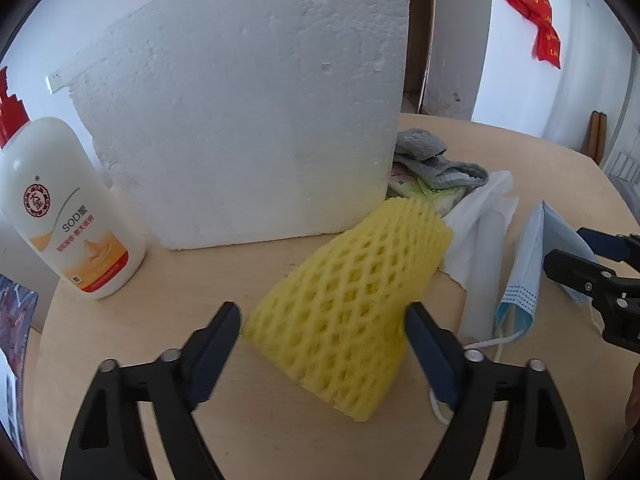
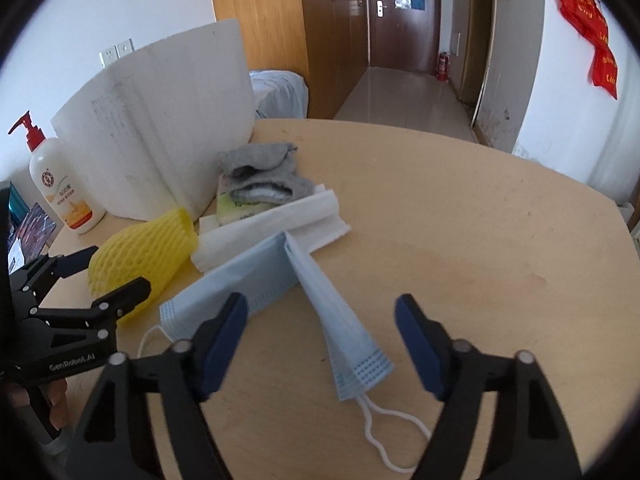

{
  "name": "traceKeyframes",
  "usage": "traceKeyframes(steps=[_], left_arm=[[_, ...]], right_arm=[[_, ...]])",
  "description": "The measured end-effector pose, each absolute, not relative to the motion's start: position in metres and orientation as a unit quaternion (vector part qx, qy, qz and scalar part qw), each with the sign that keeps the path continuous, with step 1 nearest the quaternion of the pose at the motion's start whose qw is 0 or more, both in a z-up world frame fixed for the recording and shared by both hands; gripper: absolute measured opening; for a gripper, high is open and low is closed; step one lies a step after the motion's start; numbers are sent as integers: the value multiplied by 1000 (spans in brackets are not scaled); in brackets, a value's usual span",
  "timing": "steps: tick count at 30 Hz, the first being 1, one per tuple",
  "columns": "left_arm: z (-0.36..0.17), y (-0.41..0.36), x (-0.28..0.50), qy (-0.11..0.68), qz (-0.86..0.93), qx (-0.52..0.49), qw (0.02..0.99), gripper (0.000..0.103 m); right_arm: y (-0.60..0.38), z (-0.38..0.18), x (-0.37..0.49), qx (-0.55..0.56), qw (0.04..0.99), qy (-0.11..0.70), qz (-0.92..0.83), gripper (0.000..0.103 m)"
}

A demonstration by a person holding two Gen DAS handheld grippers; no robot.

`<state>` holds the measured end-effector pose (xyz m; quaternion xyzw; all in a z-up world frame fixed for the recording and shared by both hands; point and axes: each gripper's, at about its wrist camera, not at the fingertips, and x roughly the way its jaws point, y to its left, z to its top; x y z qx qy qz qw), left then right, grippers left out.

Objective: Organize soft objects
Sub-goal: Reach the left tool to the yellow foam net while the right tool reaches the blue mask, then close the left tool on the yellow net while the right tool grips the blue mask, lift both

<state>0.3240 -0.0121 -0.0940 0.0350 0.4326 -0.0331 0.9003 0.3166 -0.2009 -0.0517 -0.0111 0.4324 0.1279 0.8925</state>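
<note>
A yellow foam fruit net (image 1: 344, 308) lies on the round wooden table (image 1: 160, 340). My left gripper (image 1: 324, 316) stands open around its near end, pads close beside it without squeezing it. Two blue face masks lie to its right. One mask (image 2: 344, 340) lies between the open fingers of my right gripper (image 2: 322, 312), untouched. The other mask (image 2: 228, 276) runs under the left finger. Behind them sit a white tissue (image 2: 280, 216) and a grey sock (image 2: 264, 172) on a small packet. The right wrist view also shows the left gripper (image 2: 120, 267) at the net (image 2: 144, 248).
A big white foam block (image 1: 248, 112) stands upright behind the net. A white lotion bottle (image 1: 68, 208) with a red pump stands to its left. The table's right half (image 2: 480, 240) is bare wood. A hand (image 2: 56, 404) holds the left gripper's handle.
</note>
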Motion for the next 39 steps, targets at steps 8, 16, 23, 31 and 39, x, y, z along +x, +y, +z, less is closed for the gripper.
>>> traceKeyframes(steps=[8, 16, 23, 31, 39], left_arm=[[-97, -8, 322, 431, -36, 30, 901, 21], [-86, -5, 310, 417, -65, 9, 907, 8], [-74, -1, 300, 398, -68, -1, 915, 8], [-51, 4, 276, 356, -80, -10, 931, 8], [-27, 3, 245, 311, -65, -6, 948, 8]], right_arm=[[-208, -57, 320, 30, 881, 450, 145, 38], [-213, -49, 316, 51, 886, 437, 149, 18], [-213, -42, 313, 68, 889, 427, 151, 13], [-211, -12, 292, 57, 915, 374, 142, 13], [-209, 5, 271, 45, 929, 344, 127, 13]])
